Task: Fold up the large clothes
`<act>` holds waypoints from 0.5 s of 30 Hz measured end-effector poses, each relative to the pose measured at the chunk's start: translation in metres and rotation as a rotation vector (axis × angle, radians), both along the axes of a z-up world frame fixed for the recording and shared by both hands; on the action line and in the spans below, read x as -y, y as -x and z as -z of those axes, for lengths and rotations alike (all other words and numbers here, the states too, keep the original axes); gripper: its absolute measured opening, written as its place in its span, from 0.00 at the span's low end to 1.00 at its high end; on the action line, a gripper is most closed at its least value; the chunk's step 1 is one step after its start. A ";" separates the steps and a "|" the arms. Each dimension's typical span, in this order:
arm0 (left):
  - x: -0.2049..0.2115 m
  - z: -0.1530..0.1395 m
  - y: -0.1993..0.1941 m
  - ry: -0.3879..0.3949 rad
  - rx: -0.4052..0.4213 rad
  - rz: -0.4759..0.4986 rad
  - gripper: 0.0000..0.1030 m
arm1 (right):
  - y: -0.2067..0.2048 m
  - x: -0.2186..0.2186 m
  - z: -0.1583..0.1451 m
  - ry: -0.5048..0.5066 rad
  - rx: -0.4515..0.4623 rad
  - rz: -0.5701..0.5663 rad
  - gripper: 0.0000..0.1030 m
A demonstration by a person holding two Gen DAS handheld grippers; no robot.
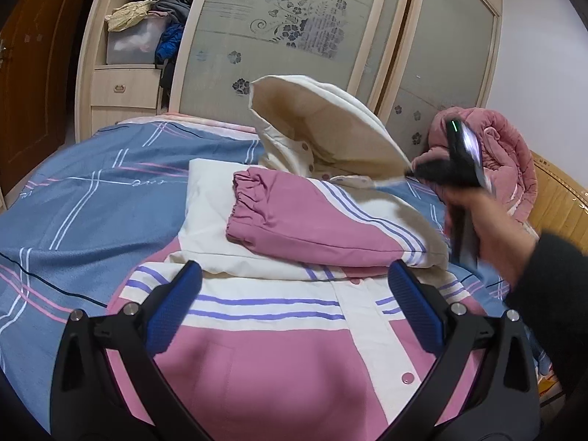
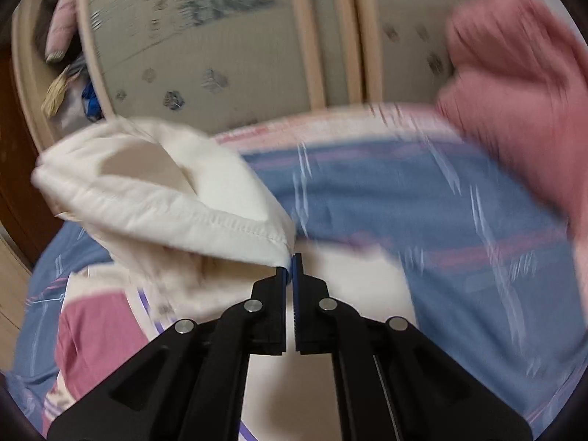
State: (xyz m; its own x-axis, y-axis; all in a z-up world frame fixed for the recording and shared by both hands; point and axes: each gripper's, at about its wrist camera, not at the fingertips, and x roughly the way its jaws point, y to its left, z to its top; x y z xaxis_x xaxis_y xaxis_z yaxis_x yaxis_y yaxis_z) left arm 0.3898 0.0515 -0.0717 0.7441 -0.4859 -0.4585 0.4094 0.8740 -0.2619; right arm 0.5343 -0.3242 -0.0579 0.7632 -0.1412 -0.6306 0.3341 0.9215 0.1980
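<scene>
Jaws and progress of the fold. The jaws of the right gripper (image 2: 293,262) are being held pressed together on the stitched edge of the cream hood (image 2: 154,191), which is being lifted clear of the bed (image 2: 386,198) by that pinch. The jaws of the left gripper (image 1: 294,305) are being held wide apart, with nothing gripped between them, above the near body panel of the pink and cream jacket (image 1: 279,360). The jacket is lying front side up on the blue plaid bed, snaps visible along the placket, at the near middle of the scene. One pink sleeve (image 1: 294,220) is already laid across the chest, so the sleeve step is judged to be at least partly done; the other sleeve cannot be clearly made out. The hood is being dealt with at this moment and is not yet laid flat. Folding the body in half is judged to remain. A second pink quilted garment (image 1: 496,147) is lying unfolded at the far right, against the wardrobe (image 1: 294,36).
</scene>
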 end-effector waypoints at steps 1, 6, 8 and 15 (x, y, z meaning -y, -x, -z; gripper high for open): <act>0.001 0.000 0.000 0.001 -0.002 0.006 0.98 | 0.011 0.007 0.019 -0.042 -0.011 0.011 0.02; 0.006 0.006 -0.001 -0.001 -0.023 0.031 0.98 | 0.032 0.014 0.071 -0.115 0.015 0.013 0.02; 0.006 0.009 -0.004 0.025 -0.048 0.037 0.98 | 0.039 0.016 0.072 -0.151 0.061 -0.007 0.07; -0.002 0.020 -0.015 0.150 -0.135 0.052 0.98 | 0.111 -0.001 0.026 -0.244 0.251 -0.075 0.82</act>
